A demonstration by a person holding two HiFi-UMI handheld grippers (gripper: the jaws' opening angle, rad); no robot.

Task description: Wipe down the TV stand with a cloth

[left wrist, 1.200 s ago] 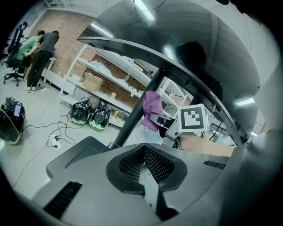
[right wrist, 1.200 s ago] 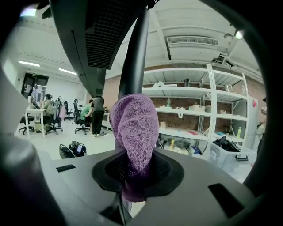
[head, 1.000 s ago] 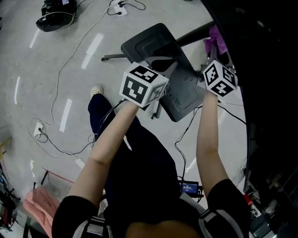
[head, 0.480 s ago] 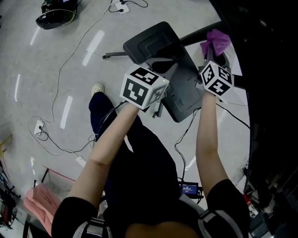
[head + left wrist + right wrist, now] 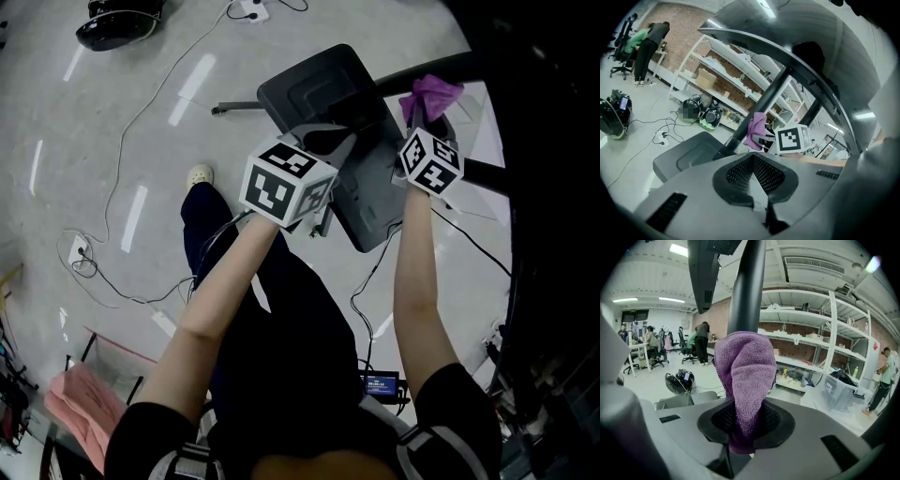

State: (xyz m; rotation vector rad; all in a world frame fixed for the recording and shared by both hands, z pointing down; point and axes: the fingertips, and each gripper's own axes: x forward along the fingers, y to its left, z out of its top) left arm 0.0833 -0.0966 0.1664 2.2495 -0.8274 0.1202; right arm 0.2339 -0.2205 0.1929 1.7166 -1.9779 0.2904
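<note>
Two grippers are up in front of me, and only one has work in it. My right gripper (image 5: 745, 420) pinches the purple cloth (image 5: 744, 364). The cloth's lower end is caught between the jaws, and the rest stands up out of them in a loose bunch. My left gripper (image 5: 753, 164) has its jaws pressed together with nothing between them. It hangs near the right one, above the TV stand's flat grey base (image 5: 305, 89).

The cloth sits right in front of the stand's dark upright pole (image 5: 747, 287), well above the base. In the right gripper view the bunch covers a stretch of the pole, but I cannot tell whether the fabric touches it or stops just short.

I judge the step in hand to be wiping the pole; nothing shows how much of the stand is already clean. The next move calls for pressing the cloth firmly against the pole and drawing it along the pole's length. The bunch should flatten enough to wrap partway round. My grip is near the cloth's end, so the loose top may fold away rather than rub, and I should lean it in. Cables (image 5: 122, 187) trail over the floor, so I would step with care when going down to the base.
</note>
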